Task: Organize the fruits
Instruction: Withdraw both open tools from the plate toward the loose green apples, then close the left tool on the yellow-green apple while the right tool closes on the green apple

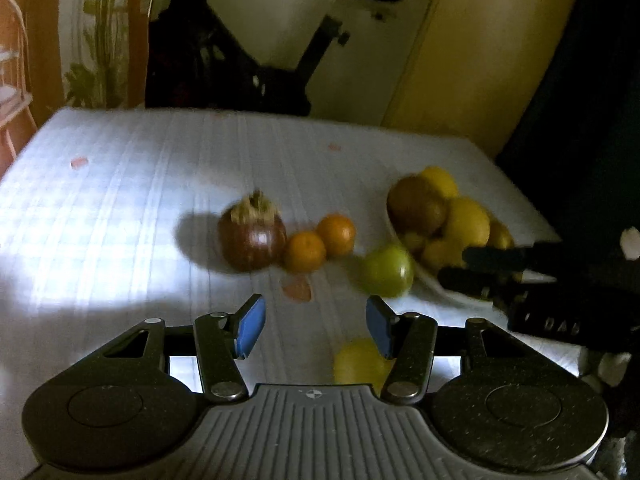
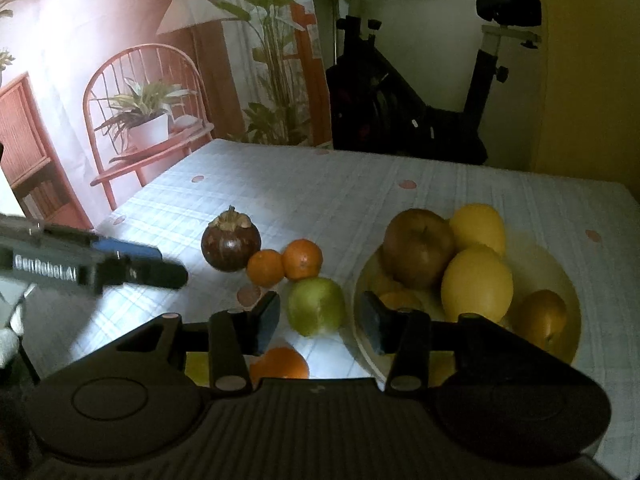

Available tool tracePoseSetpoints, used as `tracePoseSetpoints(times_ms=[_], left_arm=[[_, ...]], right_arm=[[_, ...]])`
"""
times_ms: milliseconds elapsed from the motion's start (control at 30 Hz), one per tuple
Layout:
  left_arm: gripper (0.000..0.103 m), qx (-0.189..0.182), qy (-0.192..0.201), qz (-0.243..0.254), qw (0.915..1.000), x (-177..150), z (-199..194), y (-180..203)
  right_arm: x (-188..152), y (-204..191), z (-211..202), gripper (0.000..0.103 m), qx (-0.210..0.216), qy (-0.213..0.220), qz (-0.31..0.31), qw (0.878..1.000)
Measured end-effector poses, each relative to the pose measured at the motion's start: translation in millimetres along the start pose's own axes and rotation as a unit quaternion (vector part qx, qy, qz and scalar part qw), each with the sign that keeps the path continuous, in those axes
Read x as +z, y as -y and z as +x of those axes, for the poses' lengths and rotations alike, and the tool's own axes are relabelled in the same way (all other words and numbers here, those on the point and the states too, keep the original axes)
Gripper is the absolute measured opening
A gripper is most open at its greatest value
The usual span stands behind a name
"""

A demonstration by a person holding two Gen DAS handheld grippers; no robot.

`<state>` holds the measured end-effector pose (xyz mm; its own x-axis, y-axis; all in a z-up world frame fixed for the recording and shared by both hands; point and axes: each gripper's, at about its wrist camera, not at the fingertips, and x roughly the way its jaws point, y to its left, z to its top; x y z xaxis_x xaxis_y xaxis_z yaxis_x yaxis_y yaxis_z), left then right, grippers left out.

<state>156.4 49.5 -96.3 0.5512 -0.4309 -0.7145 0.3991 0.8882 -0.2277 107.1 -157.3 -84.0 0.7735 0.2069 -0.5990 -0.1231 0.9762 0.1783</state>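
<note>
A white bowl (image 2: 364,340) at the right of the table holds a brown apple (image 2: 418,248), yellow lemons (image 2: 476,284) and other fruit. On the cloth beside it lie a green apple (image 2: 316,308), two small oranges (image 2: 302,258) and a dark mangosteen (image 2: 231,246). Another orange (image 2: 280,364) lies just under my right gripper (image 2: 320,322), which is open with the green apple just ahead of its jaws. My left gripper (image 1: 316,326) is open and empty above the cloth, with a yellow fruit (image 1: 360,362) below it. The green apple (image 1: 388,270) and the bowl (image 1: 432,276) also show in the left wrist view.
The table has a pale checked cloth (image 2: 320,192) with small pink spots. An exercise bike (image 2: 404,112) stands behind the far edge. A printed backdrop with a chair and plants (image 2: 148,112) hangs to the left. A yellow wall (image 2: 588,80) is at the right.
</note>
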Motion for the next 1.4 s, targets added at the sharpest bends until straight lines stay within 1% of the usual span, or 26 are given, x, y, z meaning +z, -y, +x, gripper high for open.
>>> tracePoseSetpoints(times_ms=[67, 133, 233, 400, 533, 633, 700, 733, 867, 1000, 1167, 1400], left_arm=[[0.058, -0.012, -0.005, -0.008, 0.9999, -5, 3, 1], [0.058, -0.022, -0.009, -0.004, 0.9997, -9, 4, 5], [0.058, -0.019, -0.022, 0.013, 0.9995, -15, 8, 12], [0.058, -0.027, -0.039, 0.011, 0.9988, -24, 15, 17], [0.059, -0.023, -0.044, 0.015, 0.9987, -26, 22, 18], [0.058, -0.028, -0.041, 0.009, 0.9987, -27, 25, 18], [0.048, -0.033, -0.029, 0.014, 0.9989, -28, 22, 18], [0.047, -0.033, -0.025, 0.017, 0.9990, -27, 21, 19], [0.047, -0.024, -0.020, 0.007, 0.9995, -25, 21, 12], [0.047, -0.004, -0.011, -0.005, 0.9999, -22, 19, 3], [0.047, 0.009, -0.001, -0.017, 0.9998, -20, 18, -3], [0.047, 0.015, 0.006, -0.023, 0.9996, -19, 18, -9]], right_arm=[[-2, 0, 0, 0.045, 0.001, -0.002, 0.003, 1.000], [-3, 0, 1, 0.044, 0.004, -0.004, 0.004, 1.000], [-6, -2, 3, 0.044, 0.006, -0.008, 0.001, 1.000], [-9, -1, 5, 0.044, 0.008, -0.011, 0.003, 1.000], [-10, 0, 6, 0.044, 0.008, -0.013, 0.005, 1.000], [-11, -1, 8, 0.044, 0.010, -0.015, 0.006, 1.000], [-11, -2, 9, 0.044, 0.011, -0.016, 0.006, 1.000], [-11, -2, 10, 0.044, 0.011, -0.016, 0.006, 1.000], [-11, -2, 12, 0.044, 0.012, -0.019, 0.006, 1.000], [-10, -3, 16, 0.044, 0.012, -0.022, 0.002, 1.000], [-6, -5, 25, 0.044, 0.011, -0.024, -0.019, 0.999], [2, -8, 43, 0.044, 0.005, -0.031, -0.045, 0.999]])
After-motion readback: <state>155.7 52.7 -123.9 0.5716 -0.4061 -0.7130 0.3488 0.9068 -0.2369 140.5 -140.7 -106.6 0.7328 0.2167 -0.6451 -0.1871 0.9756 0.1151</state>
